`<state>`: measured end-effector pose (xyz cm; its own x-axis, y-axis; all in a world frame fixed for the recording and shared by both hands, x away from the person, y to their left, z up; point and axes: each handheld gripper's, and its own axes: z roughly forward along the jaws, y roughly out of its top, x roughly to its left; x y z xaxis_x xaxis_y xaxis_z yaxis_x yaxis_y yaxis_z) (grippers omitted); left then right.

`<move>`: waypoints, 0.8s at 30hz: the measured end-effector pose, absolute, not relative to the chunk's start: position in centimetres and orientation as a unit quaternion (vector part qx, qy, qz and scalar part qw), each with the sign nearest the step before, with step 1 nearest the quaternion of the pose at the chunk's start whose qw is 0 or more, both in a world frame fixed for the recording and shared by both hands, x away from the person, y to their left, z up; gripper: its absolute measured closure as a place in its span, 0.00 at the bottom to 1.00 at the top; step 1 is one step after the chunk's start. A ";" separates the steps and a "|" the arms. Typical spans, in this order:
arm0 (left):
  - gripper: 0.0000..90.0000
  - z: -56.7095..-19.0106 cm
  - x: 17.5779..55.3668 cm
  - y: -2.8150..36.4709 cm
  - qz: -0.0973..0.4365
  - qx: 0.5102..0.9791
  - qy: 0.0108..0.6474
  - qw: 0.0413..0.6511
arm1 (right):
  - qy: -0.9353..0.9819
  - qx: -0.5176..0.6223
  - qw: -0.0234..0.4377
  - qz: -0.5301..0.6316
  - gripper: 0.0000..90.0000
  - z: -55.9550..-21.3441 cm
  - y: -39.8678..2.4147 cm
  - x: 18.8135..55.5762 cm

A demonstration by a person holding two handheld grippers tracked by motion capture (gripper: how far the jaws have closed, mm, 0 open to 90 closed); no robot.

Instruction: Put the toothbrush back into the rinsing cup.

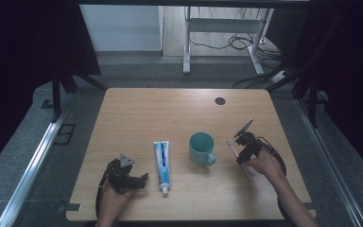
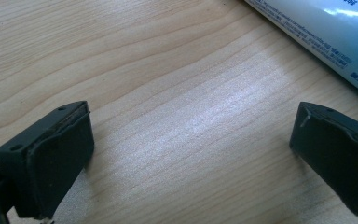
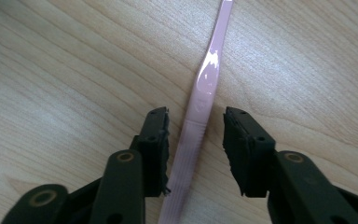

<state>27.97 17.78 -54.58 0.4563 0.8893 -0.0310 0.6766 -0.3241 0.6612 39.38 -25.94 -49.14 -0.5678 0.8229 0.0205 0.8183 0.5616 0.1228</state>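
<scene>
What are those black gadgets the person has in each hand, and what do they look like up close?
Each is a black two-jaw gripper. The left gripper carries a grey three-cornered plate on top, as does the right gripper. Black cables trail from both. The jaws are blocky, with flat pads. Forearms are bare, no sleeves.

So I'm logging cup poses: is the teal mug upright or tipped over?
Upright: the teal mug stands on its base on the table, with its round open mouth facing up and its handle out to the side.
</scene>
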 end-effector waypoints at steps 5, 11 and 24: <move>0.00 -54.6 28.0 17.8 0.172 0.795 0.492 0.309 | 0.883 0.465 0.015 0.057 0.73 -49.4 -25.9 39.6; 0.00 -54.6 28.0 17.8 0.172 0.795 0.492 0.309 | 0.881 0.471 0.009 0.049 0.78 -49.5 -25.5 39.9; 0.00 -54.6 28.0 17.8 0.172 0.795 0.492 0.309 | 0.886 0.462 0.011 0.030 0.87 -49.9 -24.9 40.2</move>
